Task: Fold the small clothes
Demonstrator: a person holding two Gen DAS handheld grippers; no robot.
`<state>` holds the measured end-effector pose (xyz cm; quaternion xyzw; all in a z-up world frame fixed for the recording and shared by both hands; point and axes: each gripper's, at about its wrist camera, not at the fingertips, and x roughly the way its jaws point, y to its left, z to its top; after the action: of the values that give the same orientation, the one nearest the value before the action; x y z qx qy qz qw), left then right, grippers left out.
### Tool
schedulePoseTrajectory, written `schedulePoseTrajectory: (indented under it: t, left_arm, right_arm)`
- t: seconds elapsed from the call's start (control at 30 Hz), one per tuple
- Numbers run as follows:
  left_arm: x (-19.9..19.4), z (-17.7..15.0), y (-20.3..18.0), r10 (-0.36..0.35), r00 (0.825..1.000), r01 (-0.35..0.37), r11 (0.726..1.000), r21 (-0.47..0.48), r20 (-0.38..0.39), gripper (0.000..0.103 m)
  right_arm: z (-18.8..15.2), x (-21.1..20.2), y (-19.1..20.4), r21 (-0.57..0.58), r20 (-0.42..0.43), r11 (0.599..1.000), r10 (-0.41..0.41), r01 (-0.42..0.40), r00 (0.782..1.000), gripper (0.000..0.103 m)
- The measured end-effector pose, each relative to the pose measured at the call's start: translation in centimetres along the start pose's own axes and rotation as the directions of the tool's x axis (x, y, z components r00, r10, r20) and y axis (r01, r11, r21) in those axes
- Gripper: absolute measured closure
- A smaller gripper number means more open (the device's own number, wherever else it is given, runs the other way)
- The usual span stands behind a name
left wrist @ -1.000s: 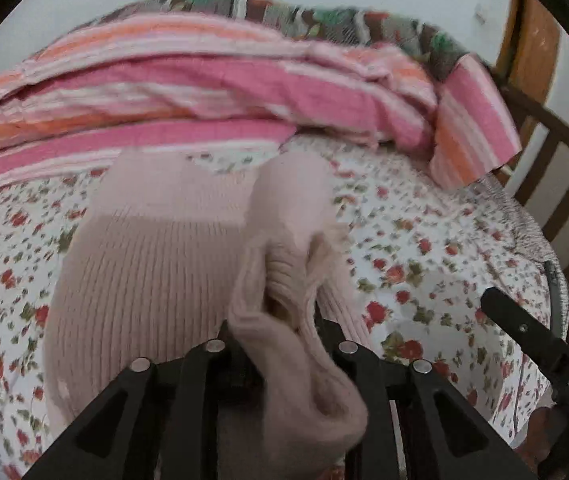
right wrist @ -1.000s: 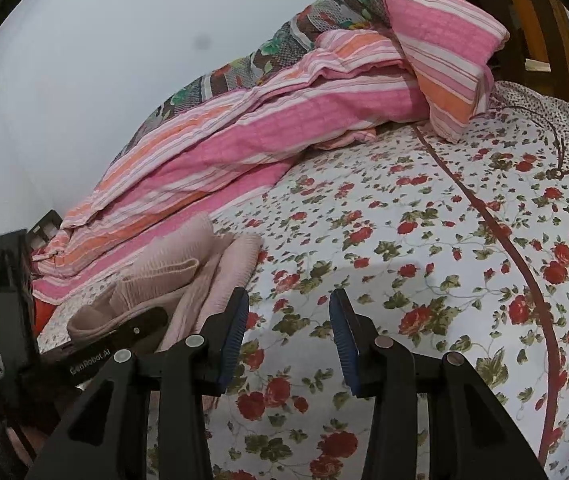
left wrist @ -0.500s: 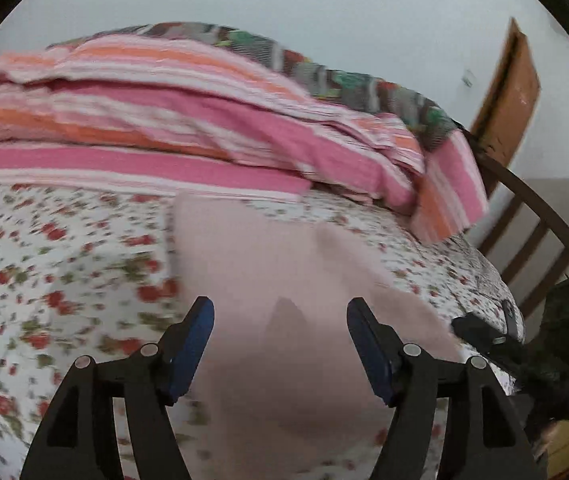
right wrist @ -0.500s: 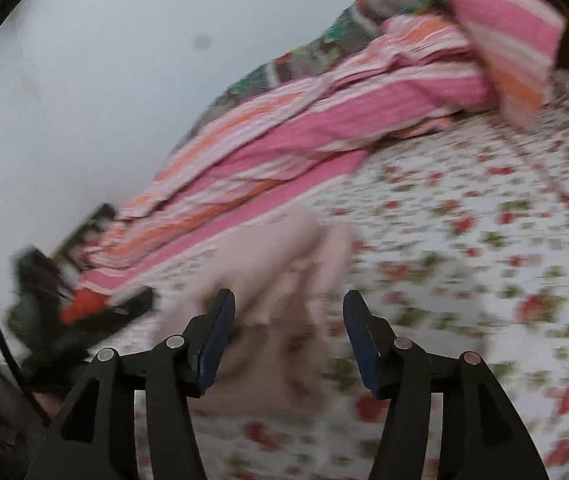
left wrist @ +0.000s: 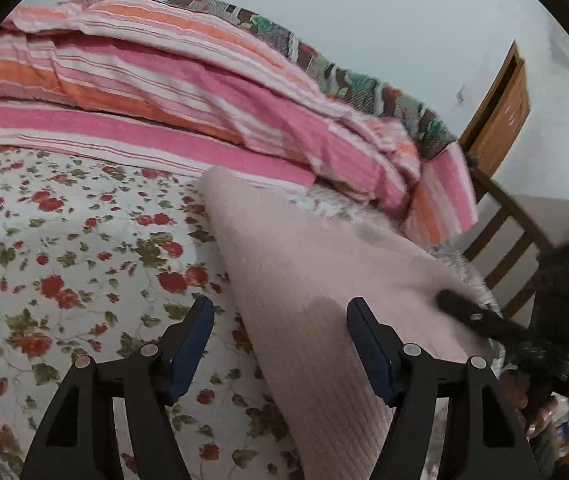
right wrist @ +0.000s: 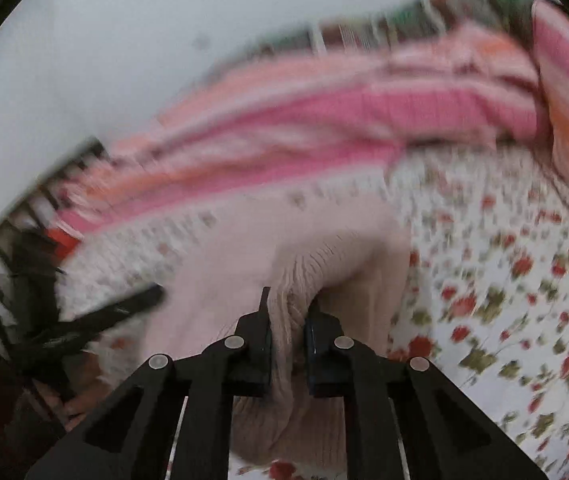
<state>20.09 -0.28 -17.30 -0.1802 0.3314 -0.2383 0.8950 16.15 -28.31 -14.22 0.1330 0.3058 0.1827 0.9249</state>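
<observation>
Both tongs work over one garment. Right gripper: its jaws have just been closing and now pinch a raised ridge of the pale pink ribbed knit garment, the fabric bunched between the two black fingers. Left gripper: jaws standing wide, blue pads apart, nothing pressed between them; the same knit passes beneath the gap without touching either pad. The pale pink ribbed knit garment lies on the white bedsheet printed with red roses, spread diagonally, its far edge close to the heaped pink-and-orange striped quilt. A brown wooden slatted bed frame stands beyond the quilt. Right-wrist view is blurred.
</observation>
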Motion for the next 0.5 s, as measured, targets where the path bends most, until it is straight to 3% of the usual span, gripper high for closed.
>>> schedulePoseTrajectory:
  t: [0.07, 0.13, 0.17, 0.23, 0.3, 0.37, 0.5]
  left_arm:
    - [-0.3, 0.0, 0.2, -0.019, 1.0, 0.019, 1.0, 0.004, 0.003, 0.036]
    - [-0.1, -0.1, 0.2, -0.01, 1.0, 0.01, 1.0, 0.015, -0.008, 0.036]
    - [0.0, -0.1, 0.1, -0.005, 1.0, 0.005, 1.0, 0.017, -0.013, 0.036]
    - [0.1, -0.2, 0.1, -0.003, 1.0, 0.004, 1.0, 0.016, -0.017, 0.036]
    - [-0.2, -0.2, 0.2, -0.001, 1.0, 0.001, 1.0, 0.016, -0.006, 0.036]
    - [-0.5, -0.1, 0.5, 0.0, 1.0, 0.0, 1.0, 0.01, 0.006, 0.036]
    - [-0.7, 0.4, 1.4, 0.01, 1.0, -0.01, 1.0, -0.014, 0.026, 0.036]
  right_arm:
    - [-0.8, -0.8, -0.9, 0.022, 0.017, 0.999, -0.03, 0.03, 0.999, 0.091]
    - [-1.9, 1.1, -2.1, 0.03, -0.088, 0.992, -0.115, 0.119, 0.989, 0.09]
    - [-2.6, 1.8, -2.9, 0.056, -0.126, 0.99, -0.119, 0.127, 0.985, 0.089]
    - [-2.7, 1.2, -3.3, 0.079, -0.109, 0.99, -0.107, 0.116, 0.988, 0.085]
    - [-1.9, 0.3, -3.0, 0.061, -0.078, 0.991, -0.116, 0.121, 0.99, 0.067]
    - [-0.8, 0.0, -3.0, 0.057, -0.046, 0.99, -0.127, 0.129, 0.991, 0.055]
    - [1.0, 2.6, -4.2, 0.101, -0.097, 0.985, -0.132, 0.142, 0.987, 0.041]
